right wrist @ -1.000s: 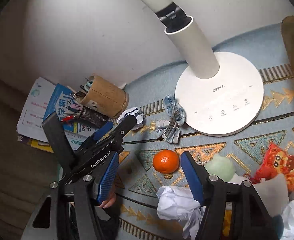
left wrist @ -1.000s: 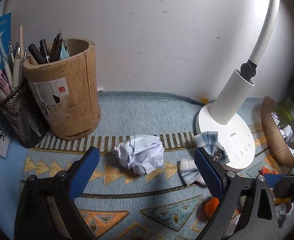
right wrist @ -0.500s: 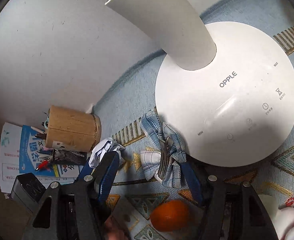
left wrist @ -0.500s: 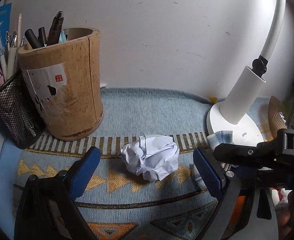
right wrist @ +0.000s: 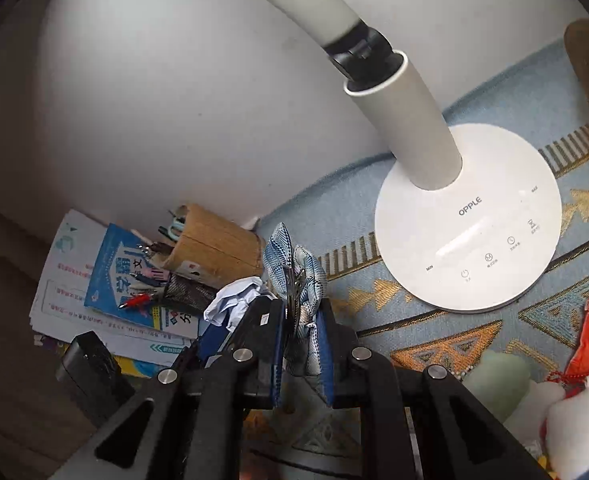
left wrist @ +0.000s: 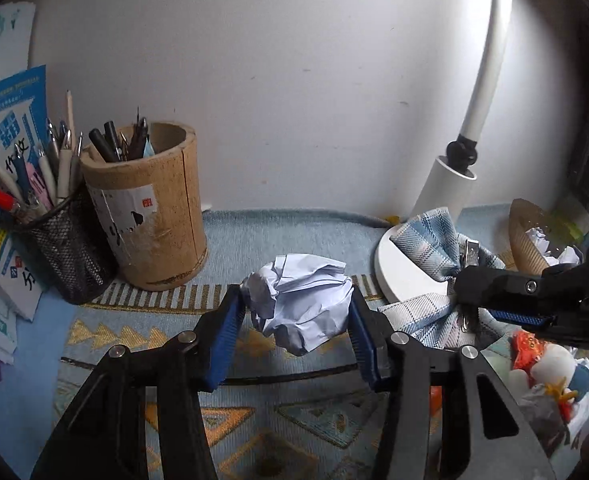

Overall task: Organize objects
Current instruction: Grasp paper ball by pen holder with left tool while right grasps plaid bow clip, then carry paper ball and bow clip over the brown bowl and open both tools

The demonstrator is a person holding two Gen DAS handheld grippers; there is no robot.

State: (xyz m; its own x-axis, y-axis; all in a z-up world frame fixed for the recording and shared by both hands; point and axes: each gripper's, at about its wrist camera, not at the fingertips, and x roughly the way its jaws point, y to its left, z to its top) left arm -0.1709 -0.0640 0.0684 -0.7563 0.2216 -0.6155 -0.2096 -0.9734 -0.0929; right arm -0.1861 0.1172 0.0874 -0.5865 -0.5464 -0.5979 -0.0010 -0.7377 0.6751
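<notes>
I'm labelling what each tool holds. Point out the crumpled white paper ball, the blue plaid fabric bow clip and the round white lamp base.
crumpled white paper ball [left wrist: 300, 300], left wrist view, front creases.
blue plaid fabric bow clip [right wrist: 308, 280], right wrist view, upper loop.
round white lamp base [right wrist: 490, 240], right wrist view, bare top.

Left gripper [left wrist: 296, 316], wide open a sec ago w/ the paper ball [left wrist: 300, 300] lying loose on the mat [left wrist: 286, 232] ahead, has just been closing; its blue pads now press both sides of the ball, which sits lifted off the mat. Right gripper [right wrist: 300, 344] has also just been closing, now clamped on the plaid bow clip [right wrist: 296, 272], raised from beside the lamp base [right wrist: 468, 236].
</notes>
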